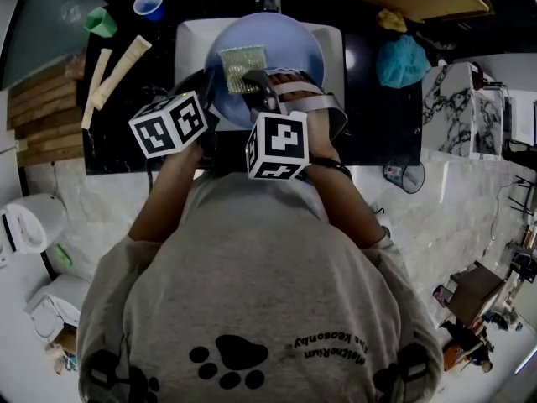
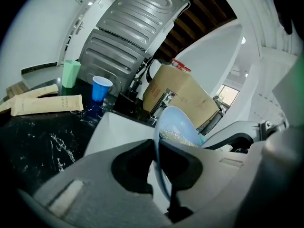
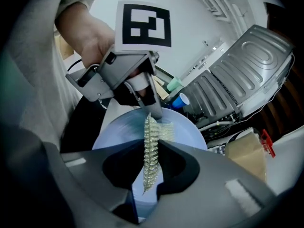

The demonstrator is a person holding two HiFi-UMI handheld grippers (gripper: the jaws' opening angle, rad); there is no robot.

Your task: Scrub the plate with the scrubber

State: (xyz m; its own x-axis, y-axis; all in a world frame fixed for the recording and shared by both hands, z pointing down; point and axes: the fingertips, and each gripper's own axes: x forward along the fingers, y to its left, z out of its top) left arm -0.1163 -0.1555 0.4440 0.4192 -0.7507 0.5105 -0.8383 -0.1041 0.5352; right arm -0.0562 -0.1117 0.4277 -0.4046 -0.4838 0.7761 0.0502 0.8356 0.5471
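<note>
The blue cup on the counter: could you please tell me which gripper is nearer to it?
Left. The left gripper, clamped on the left rim of the plate, sits down-right of the blue cup; the right gripper holds the scrubber over the plate's middle, farther right.

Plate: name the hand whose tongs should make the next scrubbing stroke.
Right. The right tongs are shut on the scrubber, which is over the plate. The left tongs pinch the plate's rim and hold it above the sink, so they are probably better kept as the support.
</note>
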